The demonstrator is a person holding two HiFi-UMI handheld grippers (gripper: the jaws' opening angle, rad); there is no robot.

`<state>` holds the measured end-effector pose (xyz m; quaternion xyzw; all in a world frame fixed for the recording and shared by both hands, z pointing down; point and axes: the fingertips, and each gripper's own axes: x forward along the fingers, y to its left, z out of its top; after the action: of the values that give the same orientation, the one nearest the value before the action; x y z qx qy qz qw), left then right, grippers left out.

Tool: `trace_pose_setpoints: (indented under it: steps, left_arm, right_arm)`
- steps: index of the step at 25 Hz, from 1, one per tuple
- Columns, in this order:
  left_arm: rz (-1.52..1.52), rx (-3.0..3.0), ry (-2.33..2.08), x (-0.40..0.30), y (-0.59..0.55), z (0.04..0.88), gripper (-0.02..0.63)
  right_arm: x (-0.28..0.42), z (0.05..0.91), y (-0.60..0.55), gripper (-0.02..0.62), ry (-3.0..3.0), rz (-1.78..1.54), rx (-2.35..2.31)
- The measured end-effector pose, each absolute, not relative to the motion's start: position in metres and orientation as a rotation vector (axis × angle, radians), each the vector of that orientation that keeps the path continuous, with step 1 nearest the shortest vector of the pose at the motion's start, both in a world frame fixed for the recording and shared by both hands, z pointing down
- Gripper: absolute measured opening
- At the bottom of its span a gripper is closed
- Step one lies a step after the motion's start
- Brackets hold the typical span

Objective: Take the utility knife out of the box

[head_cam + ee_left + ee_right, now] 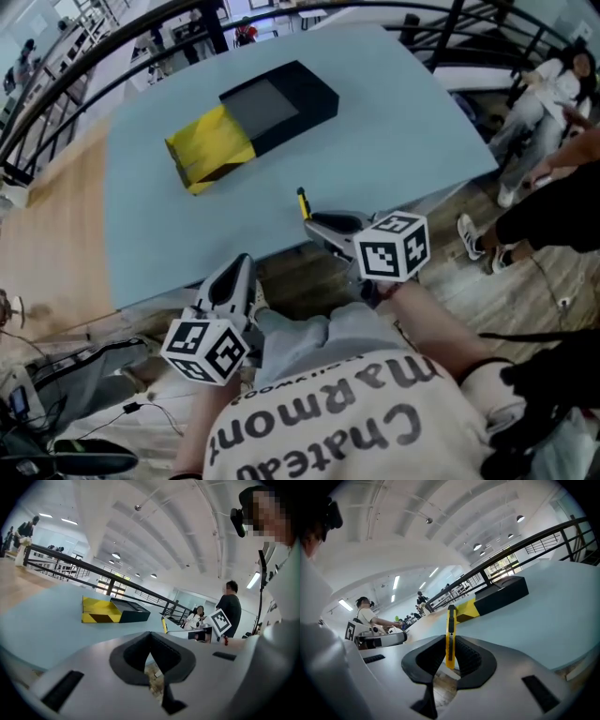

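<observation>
On the light-blue table (394, 122) lies the box (253, 122), a black sleeve with its yellow inner tray pulled out to the left; it also shows as the box (112, 613) and the box (497, 599) in the gripper views. My right gripper (311, 220) hovers over the table's near edge, shut on the yellow utility knife (303, 203). The knife (450, 634) stands upright between the pads, its tip sticking out past them. My left gripper (242, 262) hangs just off the near edge, jaws together and empty. From there the knife (164, 624) is visible to the right.
A black railing (94, 47) runs behind the table. People sit and stand at the right (553, 84). Wooden floor (47, 206) lies left of the table, and my own lap is below both grippers.
</observation>
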<state>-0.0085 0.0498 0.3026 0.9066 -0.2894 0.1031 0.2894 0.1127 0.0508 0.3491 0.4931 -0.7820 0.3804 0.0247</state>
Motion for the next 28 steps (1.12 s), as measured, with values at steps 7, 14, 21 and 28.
trace_pose_setpoints:
  steps: [7, 14, 21, 28]
  left_arm:
    - [0.285, 2.37, -0.796, -0.02, 0.066, 0.318, 0.002]
    - [0.31, 2.309, -0.84, -0.041, 0.087, 0.331, 0.002]
    - [0.32, 2.296, -0.854, -0.055, 0.085, 0.334, 0.002]
    - [0.319, 2.315, -0.816, -0.046, 0.09, 0.326, 0.002]
  right_arm:
    - [0.112, 0.365, 0.073, 0.081, -2.389, 1.211, 1.513]
    - [0.109, 0.363, 0.093, 0.081, -2.376, 1.216, 1.488]
    - [0.125, 0.368, 0.103, 0.081, -2.317, 1.224, 1.567]
    - [0.132, 0.359, 0.108, 0.08, -2.299, 1.178, 1.595]
